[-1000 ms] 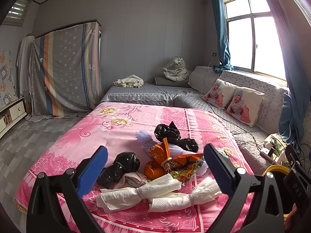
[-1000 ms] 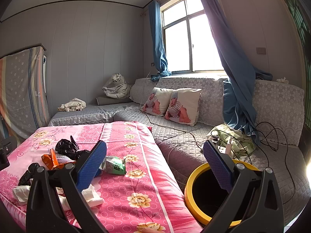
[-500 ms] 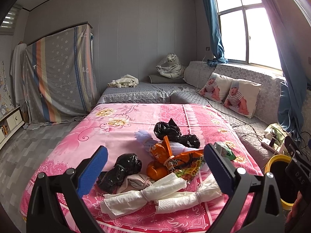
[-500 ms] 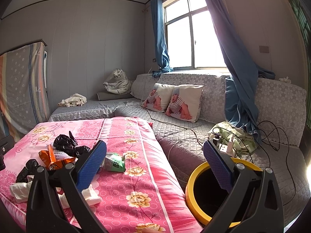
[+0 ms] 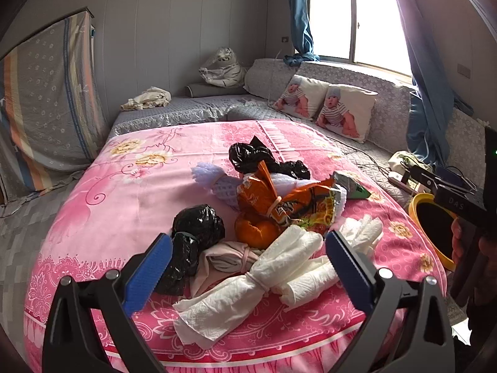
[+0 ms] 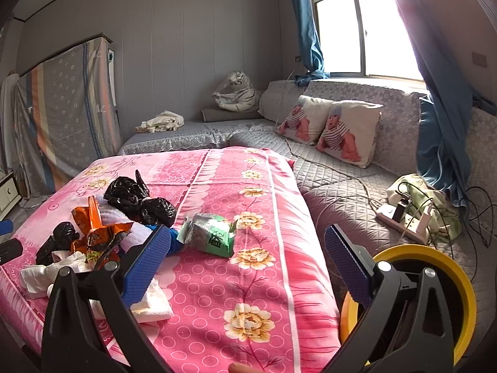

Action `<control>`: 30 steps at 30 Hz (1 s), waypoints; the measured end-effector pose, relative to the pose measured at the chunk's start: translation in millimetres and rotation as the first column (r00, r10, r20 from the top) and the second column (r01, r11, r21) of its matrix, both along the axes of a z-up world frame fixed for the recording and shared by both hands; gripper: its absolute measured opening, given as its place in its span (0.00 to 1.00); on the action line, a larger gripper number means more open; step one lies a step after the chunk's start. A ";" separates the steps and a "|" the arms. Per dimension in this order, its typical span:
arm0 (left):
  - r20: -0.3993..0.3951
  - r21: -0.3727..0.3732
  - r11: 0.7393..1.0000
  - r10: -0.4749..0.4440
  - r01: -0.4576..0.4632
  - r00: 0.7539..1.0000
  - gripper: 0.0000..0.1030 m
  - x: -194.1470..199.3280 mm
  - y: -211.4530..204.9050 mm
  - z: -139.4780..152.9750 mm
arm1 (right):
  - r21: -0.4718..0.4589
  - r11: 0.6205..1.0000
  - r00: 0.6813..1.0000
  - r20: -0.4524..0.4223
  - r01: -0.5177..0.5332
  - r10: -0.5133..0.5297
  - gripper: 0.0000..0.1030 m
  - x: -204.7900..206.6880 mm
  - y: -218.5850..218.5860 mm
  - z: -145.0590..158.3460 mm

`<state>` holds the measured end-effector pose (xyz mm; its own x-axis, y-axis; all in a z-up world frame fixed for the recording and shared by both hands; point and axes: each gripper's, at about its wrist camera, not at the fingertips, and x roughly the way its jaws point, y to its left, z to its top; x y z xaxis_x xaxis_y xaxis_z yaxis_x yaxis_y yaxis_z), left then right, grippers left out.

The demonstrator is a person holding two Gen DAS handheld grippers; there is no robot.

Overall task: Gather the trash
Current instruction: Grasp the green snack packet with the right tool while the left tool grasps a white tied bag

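A heap of trash lies on the pink bedspread (image 5: 124, 192): tied white paper bundles (image 5: 257, 276), two black bags (image 5: 195, 230) (image 5: 257, 155), an orange snack wrapper (image 5: 279, 202), an orange fruit (image 5: 254, 233) and a green-silver packet (image 6: 214, 237). My left gripper (image 5: 248, 267) is open and empty, just above the white bundles. My right gripper (image 6: 248, 264) is open and empty, over the bed's right part, near the packet. A yellow-rimmed black bin (image 6: 435, 295) stands right of the bed; it also shows in the left wrist view (image 5: 435, 227).
A grey quilted sofa (image 6: 357, 192) with two baby-print pillows (image 6: 348, 130) runs along the right. A power strip with cables (image 6: 403, 220) lies on it near the bin. A toy tiger (image 5: 223, 68) sits at the back. A covered cabinet (image 5: 40, 99) stands left.
Both grippers have moved closer to the bed and tilted down; the trash heap looms larger between the left fingers. Both stay open and empty.
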<state>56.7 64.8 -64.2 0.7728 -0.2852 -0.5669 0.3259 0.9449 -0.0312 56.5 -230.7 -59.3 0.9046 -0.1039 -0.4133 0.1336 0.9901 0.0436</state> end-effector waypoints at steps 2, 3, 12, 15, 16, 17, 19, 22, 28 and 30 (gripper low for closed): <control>-0.015 0.045 0.999 -0.030 0.031 0.999 0.92 0.2 3.7 -8.4 | 0.015 0.998 0.998 -0.022 -0.053 0.053 0.92 8.5 4.7 -4.6; -0.017 0.072 0.996 -0.047 0.048 0.999 0.92 -1.3 4.9 -11.9 | 0.025 0.996 0.996 -0.031 -0.088 0.089 0.92 12.2 7.8 -6.2; -0.104 0.098 0.986 -0.126 0.137 0.987 0.92 7.8 16.2 -36.6 | 0.060 0.975 0.968 -0.122 -0.215 0.221 0.92 31.8 24.4 -23.9; -0.115 0.093 0.985 -0.132 0.143 0.985 0.92 13.8 17.9 -39.4 | -0.003 0.991 0.973 -0.185 -0.137 0.134 0.92 47.8 19.1 -30.6; -0.126 0.083 0.984 -0.145 0.156 0.981 0.92 16.4 18.1 -39.8 | -0.025 0.992 0.971 -0.208 -0.127 0.119 0.92 54.7 17.8 -33.1; -0.136 0.077 0.982 -0.160 0.171 0.978 0.92 18.8 17.7 -40.3 | -0.050 0.992 0.967 -0.231 -0.118 0.103 0.92 61.8 15.9 -35.9; -0.142 0.092 0.975 -0.190 0.204 0.971 0.92 21.9 14.5 -42.5 | -0.081 0.990 0.960 -0.266 -0.115 0.090 0.92 75.1 13.7 -39.8; -0.145 0.115 0.966 -0.214 0.231 0.966 0.92 25.7 10.5 -45.6 | -0.082 0.988 0.957 -0.270 -0.129 0.102 0.92 89.3 9.0 -38.4; -0.144 0.121 0.966 -0.212 0.230 0.967 0.92 33.0 10.6 -47.8 | -0.073 0.983 0.946 -0.293 -0.171 0.142 0.92 116.3 11.9 -42.6; -0.151 0.125 0.961 -0.226 0.245 0.962 0.92 34.6 9.9 -50.6 | -0.061 0.980 0.938 -0.306 -0.188 0.161 0.92 123.7 13.6 -46.0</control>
